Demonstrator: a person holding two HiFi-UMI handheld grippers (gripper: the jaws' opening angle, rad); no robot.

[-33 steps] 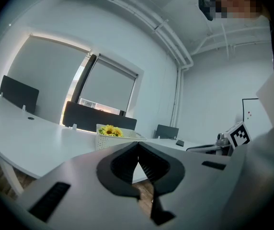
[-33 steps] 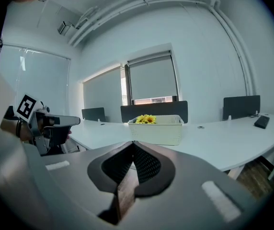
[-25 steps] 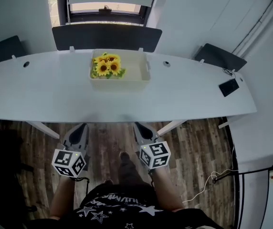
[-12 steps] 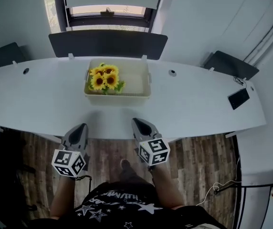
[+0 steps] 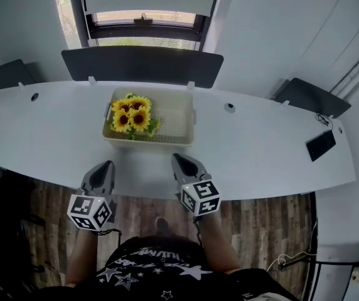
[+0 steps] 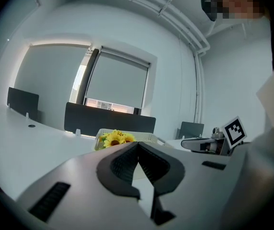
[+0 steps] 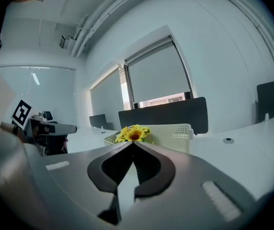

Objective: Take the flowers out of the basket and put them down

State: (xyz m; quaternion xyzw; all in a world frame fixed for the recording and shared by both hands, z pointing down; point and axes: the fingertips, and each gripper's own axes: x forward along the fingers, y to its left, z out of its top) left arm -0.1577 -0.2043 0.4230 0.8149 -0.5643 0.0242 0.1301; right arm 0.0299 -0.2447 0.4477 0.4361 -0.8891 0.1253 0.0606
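Observation:
A bunch of yellow sunflowers (image 5: 131, 114) lies in the left half of a cream plastic basket (image 5: 173, 119) at the back middle of the white table. In the head view my left gripper (image 5: 108, 164) and right gripper (image 5: 174, 157) reach over the table's front edge, short of the basket, both shut and empty. The left gripper view shows its shut tips (image 6: 137, 143) just below the sunflowers (image 6: 117, 138) and basket (image 6: 149, 137). The right gripper view has its shut tips (image 7: 132, 143) under the sunflowers (image 7: 133, 133), with the basket (image 7: 175, 131) behind.
The long white table (image 5: 261, 152) curves across the view. A dark partition panel (image 5: 142, 64) stands behind the basket, with dark panels at the far left (image 5: 4, 74) and right (image 5: 311, 96). A dark flat device (image 5: 321, 145) lies at the table's right end. Below is wooden floor (image 5: 261, 224).
Both grippers have moved forward from over the floor to over the table's front edge, nearer the basket. Their jaws have stayed shut.

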